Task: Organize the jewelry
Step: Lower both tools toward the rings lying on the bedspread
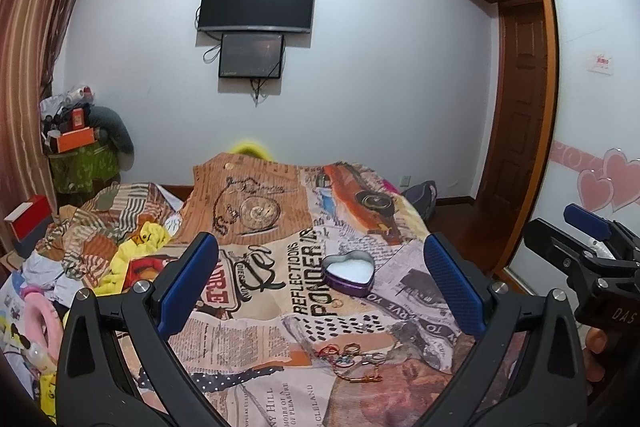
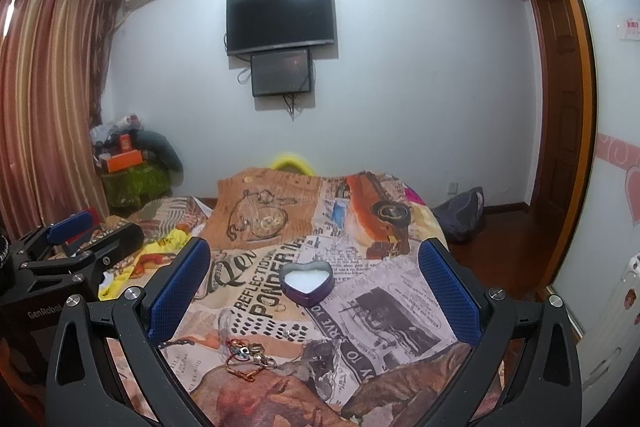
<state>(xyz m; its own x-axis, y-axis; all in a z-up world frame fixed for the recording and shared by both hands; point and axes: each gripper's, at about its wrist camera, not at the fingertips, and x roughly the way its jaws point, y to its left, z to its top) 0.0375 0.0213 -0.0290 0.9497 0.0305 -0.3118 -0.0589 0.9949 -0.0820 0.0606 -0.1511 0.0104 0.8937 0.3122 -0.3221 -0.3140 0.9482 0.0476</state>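
Left wrist view: both grippers [image 1: 320, 279] [image 2: 314, 283] gape wide, empty; jewelry [image 1: 352, 359] lies loose, tin [image 1: 349, 273] unfilled, nothing sorted yet.

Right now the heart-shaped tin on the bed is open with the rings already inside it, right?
Not quite. The heart-shaped tin is open but holds no rings; the left wrist view shows the rings lying on the bedspread in front of it.

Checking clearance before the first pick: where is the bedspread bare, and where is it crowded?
Bare: the stretch between the heart tin and the jewelry cluster, and right of the tin. Crowded: the jewelry cluster itself and the crumpled clothes at left.
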